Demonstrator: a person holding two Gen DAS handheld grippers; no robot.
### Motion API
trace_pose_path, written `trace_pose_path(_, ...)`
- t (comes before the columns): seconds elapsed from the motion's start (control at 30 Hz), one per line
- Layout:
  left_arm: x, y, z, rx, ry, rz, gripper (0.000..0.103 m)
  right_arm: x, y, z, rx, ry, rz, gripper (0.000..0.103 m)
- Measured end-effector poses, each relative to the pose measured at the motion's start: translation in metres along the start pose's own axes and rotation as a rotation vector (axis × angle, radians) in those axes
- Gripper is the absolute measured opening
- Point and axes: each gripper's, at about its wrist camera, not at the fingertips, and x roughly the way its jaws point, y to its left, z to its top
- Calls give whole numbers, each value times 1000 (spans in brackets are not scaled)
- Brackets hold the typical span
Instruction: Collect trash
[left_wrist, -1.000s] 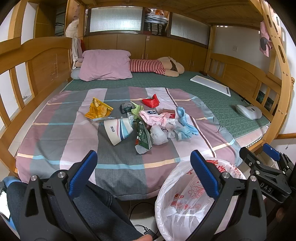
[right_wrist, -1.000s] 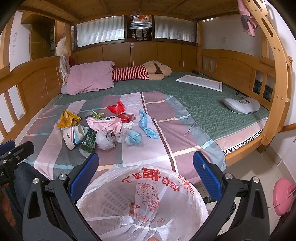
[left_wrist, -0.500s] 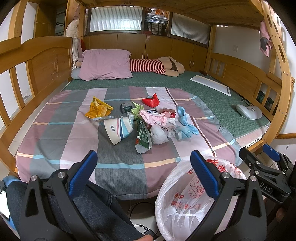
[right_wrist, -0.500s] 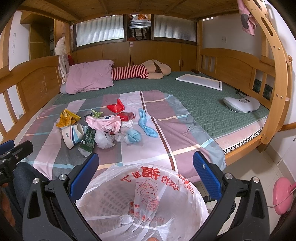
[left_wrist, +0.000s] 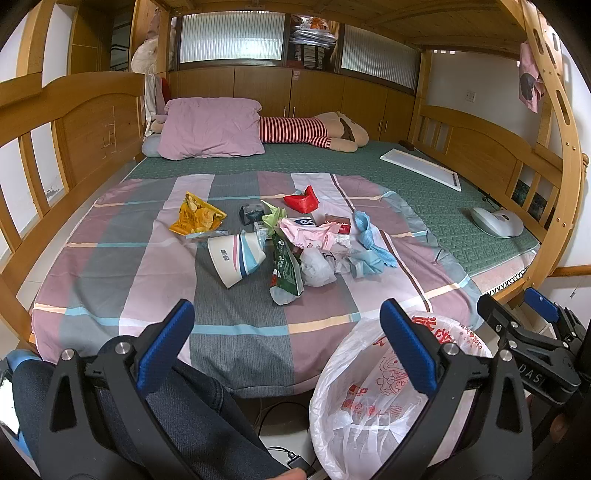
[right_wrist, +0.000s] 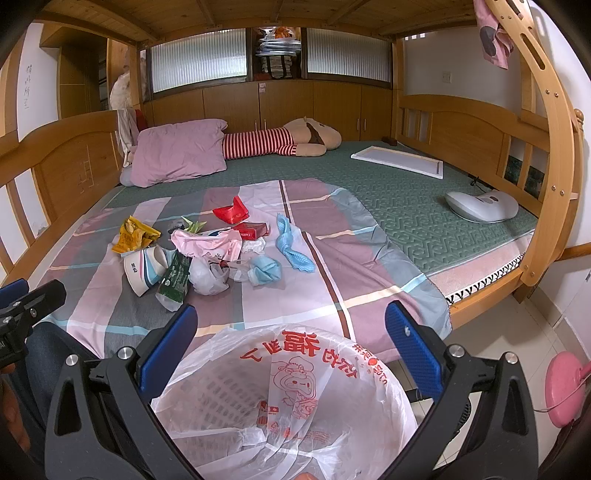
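Observation:
A heap of trash lies mid-bed on a checked sheet (left_wrist: 122, 280): a paper cup (left_wrist: 234, 258), a yellow snack bag (left_wrist: 195, 218), a green wrapper (left_wrist: 285, 271), a pink bag (left_wrist: 314, 234), blue cloths (left_wrist: 369, 243) and a red wrapper (left_wrist: 303, 200). The same cup (right_wrist: 142, 267) and green wrapper (right_wrist: 175, 278) show in the right wrist view. A bin lined with a white plastic bag (right_wrist: 291, 398) stands on the floor at the bed's foot. My left gripper (left_wrist: 288, 350) hangs open short of the bed edge. Over the bin my right gripper (right_wrist: 290, 354) stands open and empty.
A pink pillow (left_wrist: 212, 127) and a striped plush toy (left_wrist: 314, 131) lie at the head of the bed. A white board (left_wrist: 421, 168) and a grey device (left_wrist: 496, 221) sit on the green mat at right. Wooden rails flank the bed. A person's knee (left_wrist: 177, 402) is below.

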Motion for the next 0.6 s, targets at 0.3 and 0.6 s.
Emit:
trace_pose_path(0.3,0,0,0,-1,0,-1,100,0,-1,0,1,1,1,100)
trace_pose_path(0.6,1,3,-3,-5,8,-1,100,3,-4,-5,1,4,-6,100)
